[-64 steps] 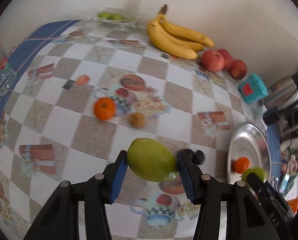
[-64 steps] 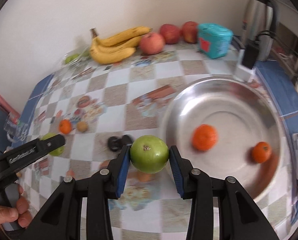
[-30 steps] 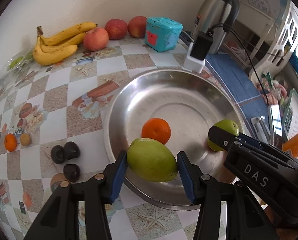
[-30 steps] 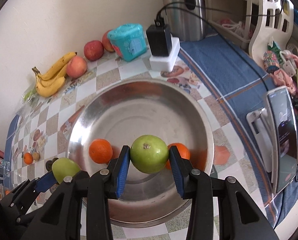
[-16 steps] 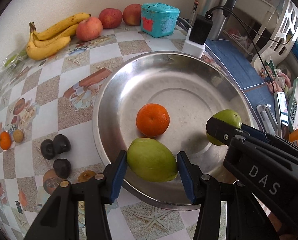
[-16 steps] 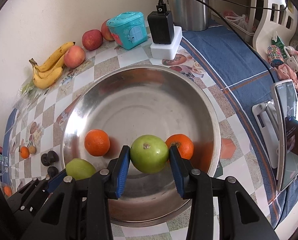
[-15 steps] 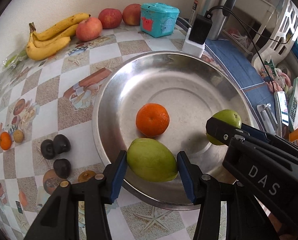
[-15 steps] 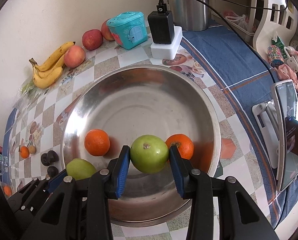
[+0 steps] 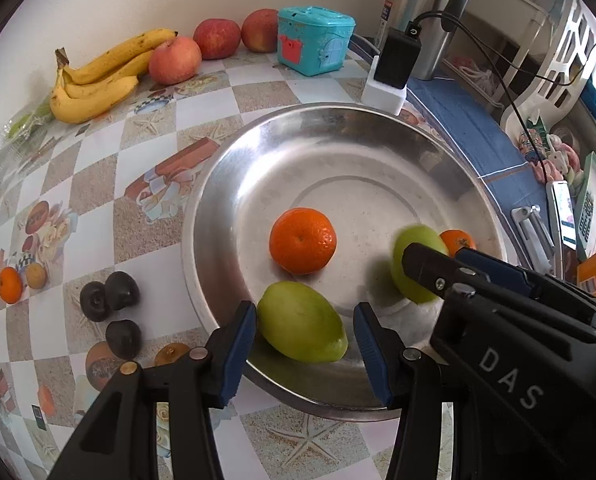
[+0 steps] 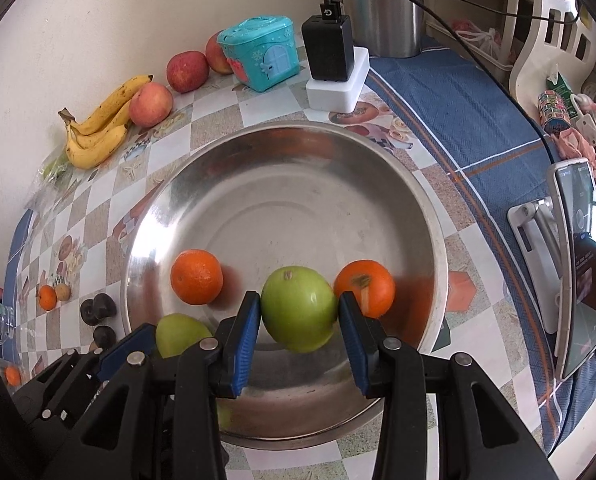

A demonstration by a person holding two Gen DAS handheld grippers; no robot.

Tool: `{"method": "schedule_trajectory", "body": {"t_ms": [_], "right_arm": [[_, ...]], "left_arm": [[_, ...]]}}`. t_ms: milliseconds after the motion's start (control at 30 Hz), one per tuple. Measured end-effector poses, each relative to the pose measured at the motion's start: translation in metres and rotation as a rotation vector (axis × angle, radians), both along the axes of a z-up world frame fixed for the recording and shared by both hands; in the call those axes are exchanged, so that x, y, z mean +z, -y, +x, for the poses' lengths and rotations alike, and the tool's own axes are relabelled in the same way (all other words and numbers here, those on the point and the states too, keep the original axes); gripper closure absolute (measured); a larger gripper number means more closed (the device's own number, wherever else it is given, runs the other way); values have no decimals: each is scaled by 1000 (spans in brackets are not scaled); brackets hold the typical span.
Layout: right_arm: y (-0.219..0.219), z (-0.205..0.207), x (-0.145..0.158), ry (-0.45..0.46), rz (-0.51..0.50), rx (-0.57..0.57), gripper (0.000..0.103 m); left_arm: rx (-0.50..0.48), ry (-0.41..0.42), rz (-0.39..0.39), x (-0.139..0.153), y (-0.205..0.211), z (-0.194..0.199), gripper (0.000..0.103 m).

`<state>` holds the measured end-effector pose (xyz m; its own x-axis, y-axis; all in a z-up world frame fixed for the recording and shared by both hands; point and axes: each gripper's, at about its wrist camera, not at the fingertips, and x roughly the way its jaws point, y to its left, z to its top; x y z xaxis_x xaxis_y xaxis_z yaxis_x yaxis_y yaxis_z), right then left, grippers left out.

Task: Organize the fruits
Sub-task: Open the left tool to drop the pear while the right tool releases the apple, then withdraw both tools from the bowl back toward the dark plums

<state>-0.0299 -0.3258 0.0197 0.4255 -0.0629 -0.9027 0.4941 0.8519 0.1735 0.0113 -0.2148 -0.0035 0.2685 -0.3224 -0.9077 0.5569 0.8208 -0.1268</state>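
Above the wide steel basin, the left hand-held gripper is straddling an oval green fruit – seemingly released, one pad standing clear. The right hand-held gripper is bracketing a round green apple; I cannot tell its grip. Dropped fruits risk rolling – knocking the basin's orange tangerines.
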Motion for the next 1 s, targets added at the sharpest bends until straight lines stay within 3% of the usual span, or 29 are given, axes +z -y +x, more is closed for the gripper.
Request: {"method": "schedule_trajectory", "body": {"t_ms": [133,567,1000], "right_arm": [[-2,0,4,9,-12,2,61],[1,-9,28,81,-60,-40,61],[-6,-4,24,44,-91,-16,61]], "left_arm": [[0,-8,-14,3,-2,1,42],[24,-22,-63,26,-17,7,37],[274,6,-41,35,-85,42,37]]}}
